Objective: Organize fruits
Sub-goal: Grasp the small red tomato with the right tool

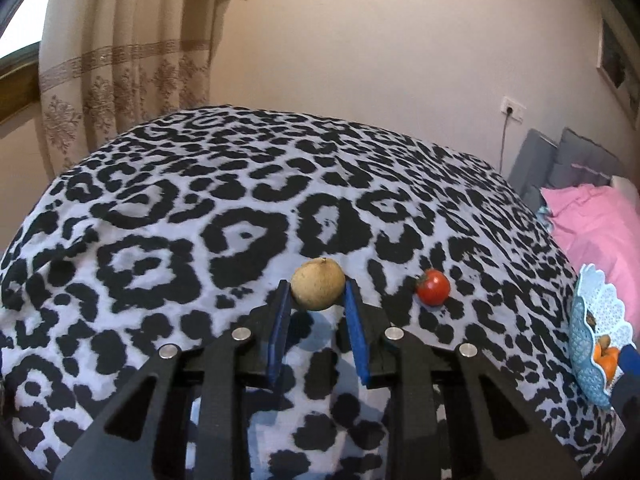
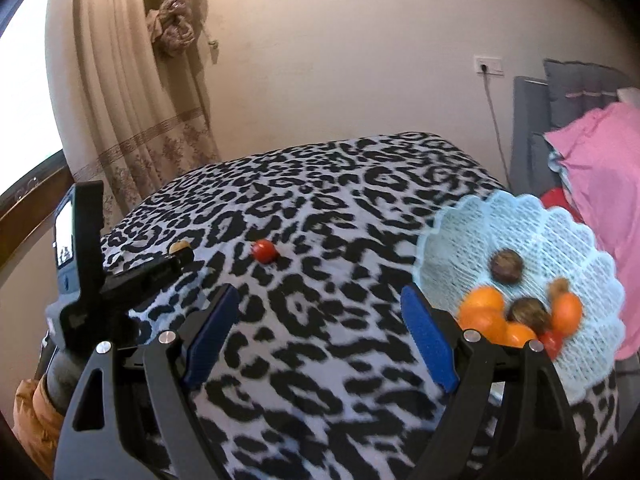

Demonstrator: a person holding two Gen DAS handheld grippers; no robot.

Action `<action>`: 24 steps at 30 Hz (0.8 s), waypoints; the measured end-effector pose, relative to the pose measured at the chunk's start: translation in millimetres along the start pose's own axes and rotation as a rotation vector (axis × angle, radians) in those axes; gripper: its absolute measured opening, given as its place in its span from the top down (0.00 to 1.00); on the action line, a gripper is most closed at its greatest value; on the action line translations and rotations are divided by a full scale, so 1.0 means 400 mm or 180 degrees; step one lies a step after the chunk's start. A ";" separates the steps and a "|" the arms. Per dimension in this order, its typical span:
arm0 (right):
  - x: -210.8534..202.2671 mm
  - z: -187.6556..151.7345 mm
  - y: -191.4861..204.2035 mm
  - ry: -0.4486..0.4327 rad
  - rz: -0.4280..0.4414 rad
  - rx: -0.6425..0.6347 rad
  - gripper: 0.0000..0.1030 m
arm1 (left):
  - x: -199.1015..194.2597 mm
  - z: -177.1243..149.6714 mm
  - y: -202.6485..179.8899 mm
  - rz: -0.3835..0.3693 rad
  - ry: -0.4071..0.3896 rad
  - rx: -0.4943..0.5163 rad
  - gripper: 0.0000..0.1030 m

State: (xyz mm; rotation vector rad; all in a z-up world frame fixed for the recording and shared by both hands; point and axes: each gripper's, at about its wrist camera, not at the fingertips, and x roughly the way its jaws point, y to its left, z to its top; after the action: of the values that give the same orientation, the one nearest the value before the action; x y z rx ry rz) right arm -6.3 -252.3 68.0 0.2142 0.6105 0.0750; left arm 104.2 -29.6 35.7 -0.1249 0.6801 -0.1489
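A round tan fruit (image 1: 318, 285) sits between the blue pads of my left gripper (image 1: 318, 287), which is shut on it low over the leopard-print cloth (image 1: 240, 208). To its right a small red tomato (image 1: 433, 287) lies on the cloth. At the right edge stands a light blue lattice basket (image 1: 580, 300). In the right wrist view my right gripper (image 2: 319, 294) stands open with only cloth between its fingers. The basket (image 2: 448, 224) to its right holds oranges (image 2: 482, 308), brown fruits (image 2: 506, 266) and a red one. The tomato (image 2: 264, 251) lies ahead, and the left gripper (image 2: 180, 255) carries the tan fruit (image 2: 179, 246) at the far left.
The cloth covers a raised surface that drops off on every side. A curtain (image 1: 120, 80) and a window are at the back left. A pink pillow (image 2: 600, 168), grey cushions (image 1: 576, 160) and a wall socket with a cable (image 1: 513, 109) are at the right.
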 end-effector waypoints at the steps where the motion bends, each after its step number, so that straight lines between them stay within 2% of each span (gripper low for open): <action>1: 0.014 0.007 0.007 0.0018 0.0019 -0.0016 0.18 | -0.001 0.001 0.004 0.0013 -0.0004 -0.0015 0.73; 7: 0.134 0.051 0.053 0.0200 0.0121 -0.0127 0.19 | -0.001 0.000 0.014 0.0070 -0.0013 -0.0055 0.73; 12: 0.256 0.071 0.097 0.0423 0.0174 -0.0247 0.30 | 0.000 -0.001 0.015 0.0070 -0.0007 -0.0072 0.73; 15: 0.311 0.073 0.117 0.0519 0.0172 -0.0311 0.39 | 0.001 0.000 0.019 0.0082 -0.0001 -0.0106 0.73; 24: 0.417 0.071 0.158 0.0721 0.0118 -0.0480 0.56 | 0.005 -0.002 0.028 0.0092 0.0021 -0.0168 0.73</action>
State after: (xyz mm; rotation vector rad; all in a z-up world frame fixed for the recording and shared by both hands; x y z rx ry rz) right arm 146.1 -173.5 11.1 0.0709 0.8229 0.1821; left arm 106.6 -19.1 32.1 -0.1653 0.6923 -0.1038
